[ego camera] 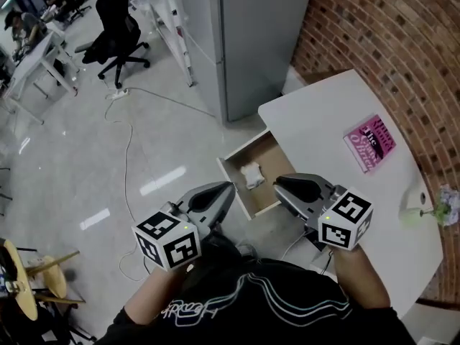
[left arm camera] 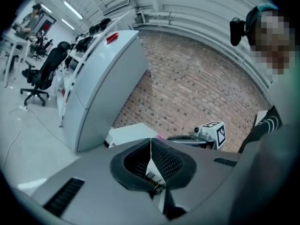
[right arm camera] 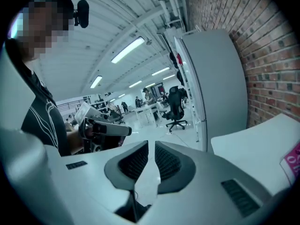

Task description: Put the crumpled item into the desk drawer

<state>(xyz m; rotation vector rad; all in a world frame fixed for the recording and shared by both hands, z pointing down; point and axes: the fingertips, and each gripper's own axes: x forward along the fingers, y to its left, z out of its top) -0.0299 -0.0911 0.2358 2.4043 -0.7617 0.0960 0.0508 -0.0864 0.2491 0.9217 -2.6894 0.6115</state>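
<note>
The crumpled white item [ego camera: 252, 175] lies inside the open desk drawer [ego camera: 231, 187], which is pulled out from the white desk [ego camera: 323, 113]. My left gripper [ego camera: 228, 190] is held low beside the drawer's near left corner, and in the left gripper view its jaws [left arm camera: 150, 141] meet with nothing between them. My right gripper [ego camera: 279, 183] hovers at the drawer's near right corner. Its jaws [right arm camera: 151, 145] stand almost together, a thin slit apart, and hold nothing. Each gripper sees the other: the right gripper [left arm camera: 206, 134] and the left gripper [right arm camera: 105, 128].
A pink book [ego camera: 370, 142] lies on the desk, and a small vase of flowers [ego camera: 431, 208] stands near its right edge. A grey cabinet [ego camera: 259, 34] stands behind the drawer, beside a brick wall. An office chair [ego camera: 118, 34] and floor cables [ego camera: 128, 142] are at the left.
</note>
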